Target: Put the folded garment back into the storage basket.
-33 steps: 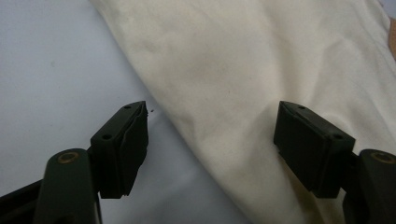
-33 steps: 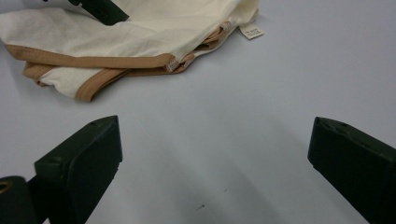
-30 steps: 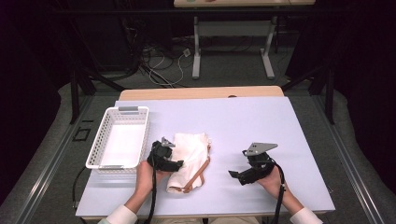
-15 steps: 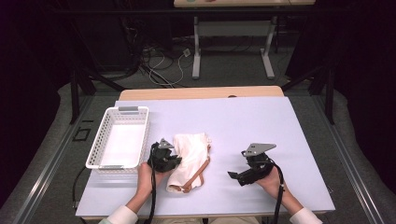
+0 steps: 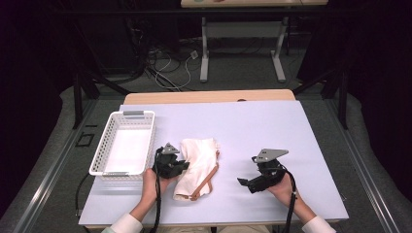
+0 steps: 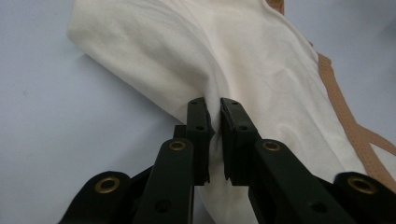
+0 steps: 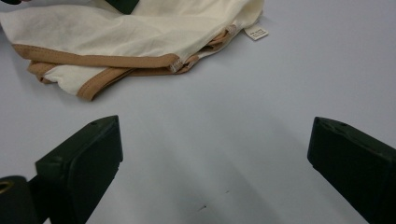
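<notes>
A cream cloth (image 5: 199,162) with tan trim lies crumpled on the pale table (image 5: 272,131), near the front and left of centre. My left gripper (image 5: 183,166) is at the cloth's left edge. In the left gripper view its jaws have just been closing and now pinch a fold of the cloth (image 6: 261,70), so the left gripper (image 6: 213,105) is shut on it. My right gripper (image 5: 245,184) rests low over bare table to the right of the cloth and points toward it. The right gripper (image 7: 210,135) stands wide open with nothing between its fingers, and the cloth (image 7: 140,32) lies ahead of it.
A white slatted basket (image 5: 109,145) stands at the table's left, just beyond my left hand. A small white label (image 7: 256,32) sticks out of the cloth's edge. A table's metal legs and cables on the floor lie behind the far edge.
The left gripper's jaws have drawn together on the cloth's left edge. Both hands and the cloth stay where they were.
</notes>
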Motion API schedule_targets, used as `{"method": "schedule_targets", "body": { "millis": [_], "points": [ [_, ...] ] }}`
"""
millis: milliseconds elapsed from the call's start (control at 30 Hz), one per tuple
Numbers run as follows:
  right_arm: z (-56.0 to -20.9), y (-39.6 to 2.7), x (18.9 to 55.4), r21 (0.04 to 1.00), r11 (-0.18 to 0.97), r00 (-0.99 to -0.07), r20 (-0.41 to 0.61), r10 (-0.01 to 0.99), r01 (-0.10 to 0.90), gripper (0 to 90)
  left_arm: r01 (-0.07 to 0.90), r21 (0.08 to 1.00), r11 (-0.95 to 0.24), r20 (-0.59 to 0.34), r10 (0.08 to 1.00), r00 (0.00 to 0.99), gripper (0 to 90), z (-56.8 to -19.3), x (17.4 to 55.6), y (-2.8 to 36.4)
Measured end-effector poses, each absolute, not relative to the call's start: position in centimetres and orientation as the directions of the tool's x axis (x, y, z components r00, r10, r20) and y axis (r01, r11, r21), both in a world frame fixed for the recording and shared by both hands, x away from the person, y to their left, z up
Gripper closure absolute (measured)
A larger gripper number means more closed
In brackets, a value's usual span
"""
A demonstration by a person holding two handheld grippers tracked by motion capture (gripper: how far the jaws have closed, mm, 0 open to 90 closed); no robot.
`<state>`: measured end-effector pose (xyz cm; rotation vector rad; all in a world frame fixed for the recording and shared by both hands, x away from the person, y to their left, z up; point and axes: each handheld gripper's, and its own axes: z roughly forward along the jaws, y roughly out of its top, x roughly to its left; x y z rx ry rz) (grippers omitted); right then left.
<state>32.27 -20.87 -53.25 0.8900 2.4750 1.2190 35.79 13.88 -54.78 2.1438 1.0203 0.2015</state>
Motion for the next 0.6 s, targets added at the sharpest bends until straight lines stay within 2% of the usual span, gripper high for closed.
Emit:
{"method": "schedule_targets", "body": {
  "millis": [233,300,400,600],
  "points": [
    [-53.2,-20.9,32.2,0.781,0.467,-0.785,0.046,0.618,0.414,2.4,0.586,0.679,-0.443,-0.119,0.721,0.682,83.1,-54.1,35.8,13.5],
    [-53.2,-20.9,32.3,0.777,0.477,-0.786,0.035,0.618,0.41,2.4,0.592,0.683,-0.428,-0.135,0.723,0.678,83.2,-53.9,35.9,13.1],
    [-53.0,-21.1,32.3,0.783,0.472,-0.781,0.029,0.623,0.406,2.4,0.576,0.674,-0.463,-0.104,0.712,0.694,83.6,-53.4,36.0,13.2],
    [-52.8,-21.3,32.2,0.787,0.467,-0.776,0.023,0.63,0.402,2.5,0.581,0.669,-0.464,-0.103,0.716,0.691,83.7,-53.0,36.0,13.0]
  ]
}}
